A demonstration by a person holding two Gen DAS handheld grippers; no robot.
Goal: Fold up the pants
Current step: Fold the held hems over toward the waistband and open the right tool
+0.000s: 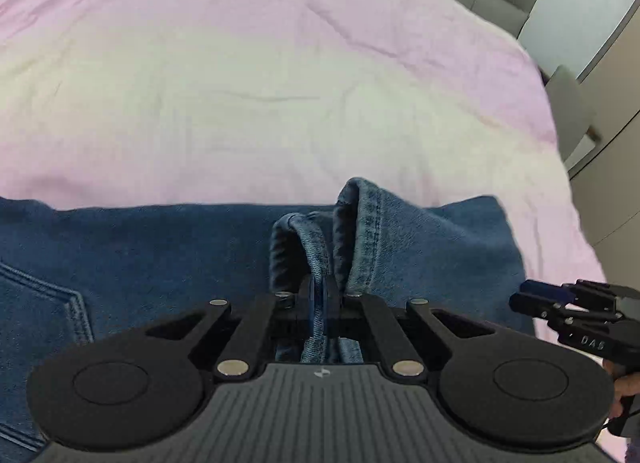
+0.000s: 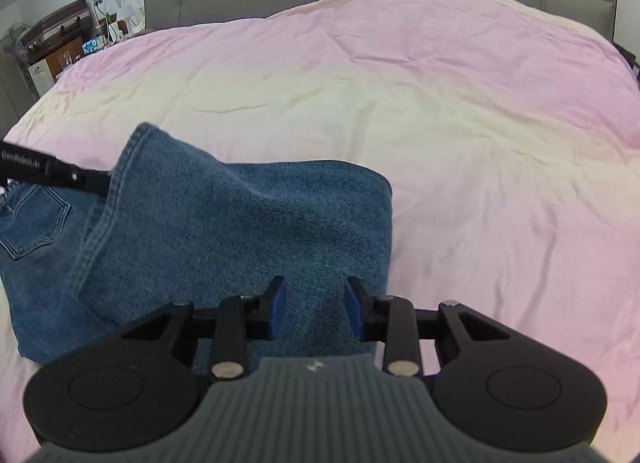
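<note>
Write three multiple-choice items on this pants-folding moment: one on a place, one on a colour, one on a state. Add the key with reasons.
1. Where do the jeans lie?
A. on the pink bedcover
B. on a wooden floor
C. in a basket

2. What colour are the pads on the right tongs?
A. red
B. blue
C. white

3. What state are the left tongs in?
A. open and empty
B. shut on a towel
C. shut on the jeans' hem

Key: 1 A, denim rests on the bedcover; 2 B, both pads show blue; 3 C, the stitched hem is pinched between the closed fingers, while the right tongs gape open above the denim.
</note>
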